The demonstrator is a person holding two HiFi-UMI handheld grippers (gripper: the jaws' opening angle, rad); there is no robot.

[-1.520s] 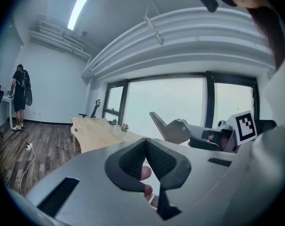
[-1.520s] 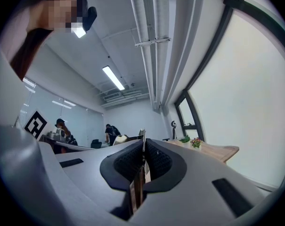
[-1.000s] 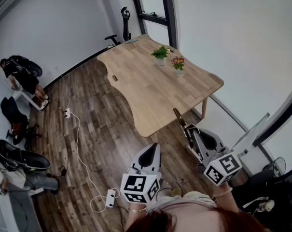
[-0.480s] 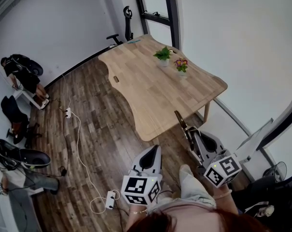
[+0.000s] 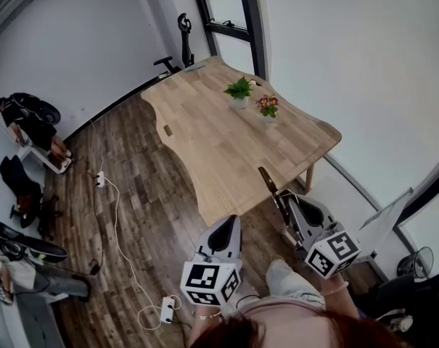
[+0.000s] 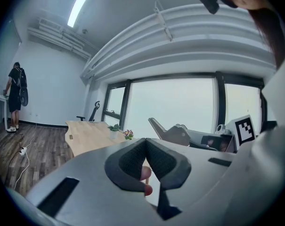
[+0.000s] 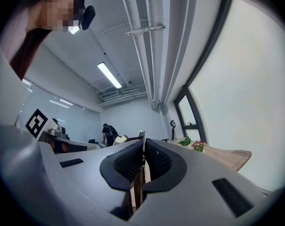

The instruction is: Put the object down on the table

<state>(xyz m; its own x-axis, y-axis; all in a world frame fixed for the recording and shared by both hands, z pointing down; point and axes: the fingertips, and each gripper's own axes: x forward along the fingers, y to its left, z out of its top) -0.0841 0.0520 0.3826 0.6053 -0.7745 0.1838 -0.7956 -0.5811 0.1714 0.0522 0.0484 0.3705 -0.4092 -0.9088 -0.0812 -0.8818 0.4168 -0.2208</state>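
My right gripper (image 5: 284, 196) is shut on a thin brown flat object (image 5: 266, 182) that sticks out past the jaws toward the near corner of the wooden table (image 5: 226, 143). In the right gripper view the object (image 7: 136, 192) stands edge-on between the closed pads of that gripper (image 7: 143, 147). My left gripper (image 5: 230, 222) hangs over the wood floor short of the table's near edge; its jaws (image 6: 146, 142) meet with nothing held. Both grippers point roughly level at the table (image 6: 85, 133).
A green potted plant (image 5: 239, 90) and a flower pot (image 5: 267, 106) stand on the table's far side. A power strip (image 5: 167, 310) and white cable (image 5: 117, 223) lie on the floor at left. A person (image 5: 30, 122) stands by the left wall, near chairs and bags.
Both grippers have travelled forward with the person, and the table's near corner now lies closer to them. A trouser leg has come into view below. The right gripper still holds the object.
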